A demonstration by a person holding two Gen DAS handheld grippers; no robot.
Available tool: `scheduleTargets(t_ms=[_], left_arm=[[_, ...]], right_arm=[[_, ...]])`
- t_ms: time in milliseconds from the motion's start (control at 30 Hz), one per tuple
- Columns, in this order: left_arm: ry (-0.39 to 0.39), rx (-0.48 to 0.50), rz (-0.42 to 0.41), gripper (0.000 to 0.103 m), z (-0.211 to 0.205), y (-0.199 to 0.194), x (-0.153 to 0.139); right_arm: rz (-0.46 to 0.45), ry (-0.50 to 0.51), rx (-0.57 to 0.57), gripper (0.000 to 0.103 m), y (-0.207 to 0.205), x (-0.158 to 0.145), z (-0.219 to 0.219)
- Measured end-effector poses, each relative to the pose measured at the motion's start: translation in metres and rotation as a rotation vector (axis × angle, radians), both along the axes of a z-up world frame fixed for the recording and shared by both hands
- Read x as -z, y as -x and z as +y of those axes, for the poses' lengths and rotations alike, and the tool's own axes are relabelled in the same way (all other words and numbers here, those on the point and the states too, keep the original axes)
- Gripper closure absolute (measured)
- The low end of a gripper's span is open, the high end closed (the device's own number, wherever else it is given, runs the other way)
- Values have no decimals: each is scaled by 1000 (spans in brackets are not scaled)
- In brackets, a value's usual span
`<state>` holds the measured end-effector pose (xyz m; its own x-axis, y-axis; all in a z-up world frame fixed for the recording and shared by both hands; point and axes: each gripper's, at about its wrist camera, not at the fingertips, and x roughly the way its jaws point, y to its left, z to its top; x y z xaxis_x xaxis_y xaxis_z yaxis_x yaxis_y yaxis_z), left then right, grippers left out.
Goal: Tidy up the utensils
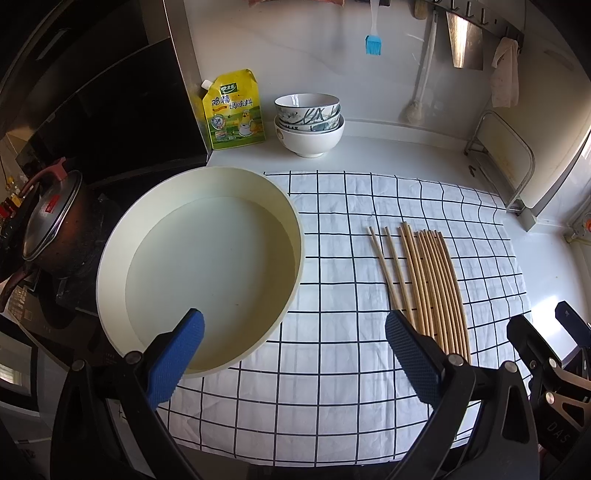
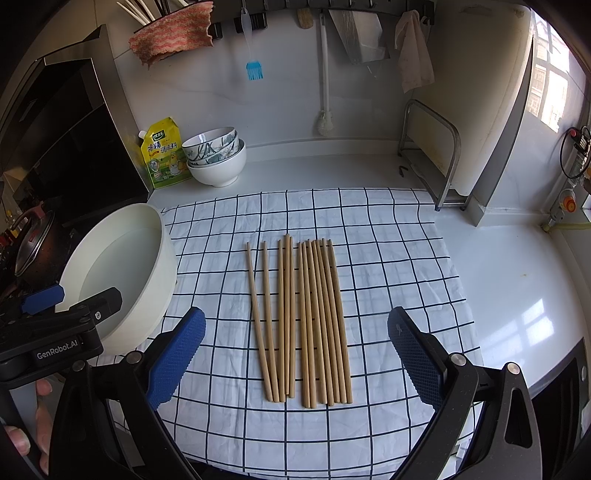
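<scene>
My left gripper (image 1: 293,354) hangs with its blue fingers (image 1: 177,354) spread wide and nothing between them, over the near edge of the checked cloth (image 1: 332,387). My right gripper (image 2: 295,358) is just as slack, fingers (image 2: 177,358) released, above the near ends of the chopsticks (image 2: 306,325).

The chopsticks lie side by side on the cloth, pointing toward 12 o'clock; the two leftmost sit slightly apart from the tight bundle. In the left view they are at 3 o'clock of the round cream basin (image 1: 199,266), well apart from it.

Readable writing: "GenRobot.AI" on the body of my left gripper (image 2: 55,328), seen only from the right view at 9 o'clock, with my hand (image 2: 33,424) below it. Part of "DAS" shows on the right gripper (image 1: 554,369) at the left view's 4 o'clock edge. The yellow seasoning pouch (image 1: 234,110) carries Chinese print, "鸡精调味料".

Beside the pouch stand stacked bowls (image 1: 309,123) on the white worktop (image 1: 388,151). A blue silicone brush (image 1: 373,44) hangs on the wall. Only the right view shows the striped rag (image 2: 173,29) at 11 o'clock; the left view shows the lidded pot (image 1: 51,221) more fully, at 9 o'clock.
</scene>
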<state>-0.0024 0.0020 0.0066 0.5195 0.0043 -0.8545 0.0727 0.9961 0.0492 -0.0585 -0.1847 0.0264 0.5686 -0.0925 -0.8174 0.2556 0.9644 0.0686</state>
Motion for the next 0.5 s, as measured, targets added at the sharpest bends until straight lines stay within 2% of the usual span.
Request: scheduleTargets(t_ms=[233, 500], left_arm=[[3, 32, 36, 6, -14, -4, 16], [46, 90, 80, 6, -41, -14, 47]], right_arm=[[18, -6, 1, 9, 1, 9, -12], [62, -3, -1, 9, -2, 44, -46]])
